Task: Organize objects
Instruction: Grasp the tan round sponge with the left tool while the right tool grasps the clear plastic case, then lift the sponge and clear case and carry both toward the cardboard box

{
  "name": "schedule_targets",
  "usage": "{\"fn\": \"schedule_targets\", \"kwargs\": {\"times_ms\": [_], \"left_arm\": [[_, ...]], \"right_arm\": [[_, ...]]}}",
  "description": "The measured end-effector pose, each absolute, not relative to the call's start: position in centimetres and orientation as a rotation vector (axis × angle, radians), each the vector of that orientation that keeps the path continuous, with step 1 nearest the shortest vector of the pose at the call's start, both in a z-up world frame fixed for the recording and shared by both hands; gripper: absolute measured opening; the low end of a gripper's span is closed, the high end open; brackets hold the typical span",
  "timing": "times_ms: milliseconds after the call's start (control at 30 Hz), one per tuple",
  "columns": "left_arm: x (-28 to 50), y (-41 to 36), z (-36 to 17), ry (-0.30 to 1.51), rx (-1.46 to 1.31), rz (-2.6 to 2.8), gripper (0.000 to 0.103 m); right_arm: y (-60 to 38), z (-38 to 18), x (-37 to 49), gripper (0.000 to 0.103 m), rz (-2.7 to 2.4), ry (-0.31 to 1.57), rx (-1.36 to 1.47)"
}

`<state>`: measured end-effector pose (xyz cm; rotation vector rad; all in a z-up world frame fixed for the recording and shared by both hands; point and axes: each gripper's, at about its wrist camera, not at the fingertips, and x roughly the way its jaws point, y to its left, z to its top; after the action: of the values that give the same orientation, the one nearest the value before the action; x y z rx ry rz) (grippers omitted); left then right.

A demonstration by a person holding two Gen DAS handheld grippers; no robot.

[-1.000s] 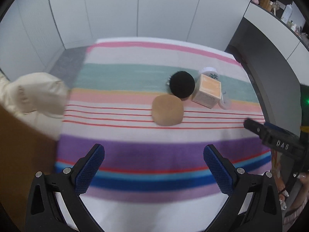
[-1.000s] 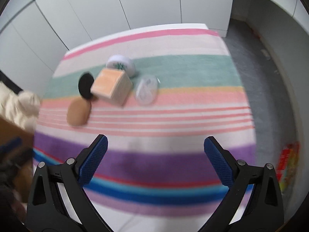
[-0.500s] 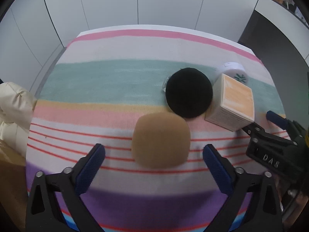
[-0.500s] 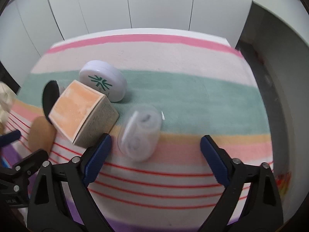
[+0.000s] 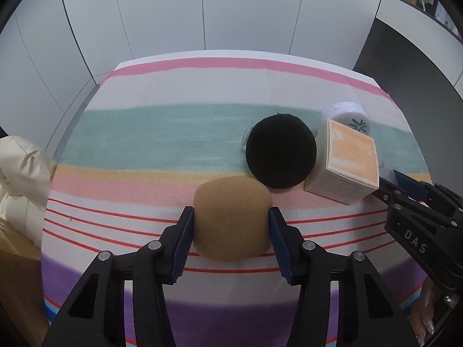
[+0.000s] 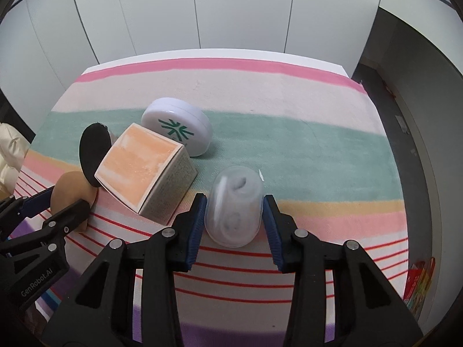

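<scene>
Tan sponge (image 5: 231, 219): your left hand-held gripper (image 5: 230, 241) is closing on it, pads touching. Clear pod (image 6: 234, 208): clamped by your right hand-held gripper (image 6: 233, 225). Box (image 6: 144, 170), white case (image 6: 179, 127), black puff (image 6: 94, 153) at ten o'clock, unsorted on the desk (image 6: 318, 156).

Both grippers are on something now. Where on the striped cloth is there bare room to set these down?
Free: the green and pink stripes left of the black puff, and the cloth right of the white compact and clear case. Crowded: puff, orange-topped box and compact bunched together.
</scene>
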<state>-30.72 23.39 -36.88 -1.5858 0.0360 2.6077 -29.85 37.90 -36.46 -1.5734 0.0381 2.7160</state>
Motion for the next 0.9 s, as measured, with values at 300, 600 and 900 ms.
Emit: {"fn": "schedule_targets", "kwargs": {"times_ms": [300, 600, 900], "left_arm": [[-30.8, 22.6, -36.3, 0.036, -1.636, 2.627, 0.051], [-30.7, 21.2, -31.5, 0.018, -1.566, 2.684, 0.051], [-29.5, 20.2, -23.3, 0.044, -1.462, 2.741, 0.051]], "right_arm": [[37.9, -34.9, -29.2, 0.041, 2.698, 0.061, -1.559], [37.9, -31.2, -27.3, 0.041, 2.694, 0.086, -1.515], [39.1, -24.3, -28.5, 0.041, 2.717, 0.033, -1.427]]}}
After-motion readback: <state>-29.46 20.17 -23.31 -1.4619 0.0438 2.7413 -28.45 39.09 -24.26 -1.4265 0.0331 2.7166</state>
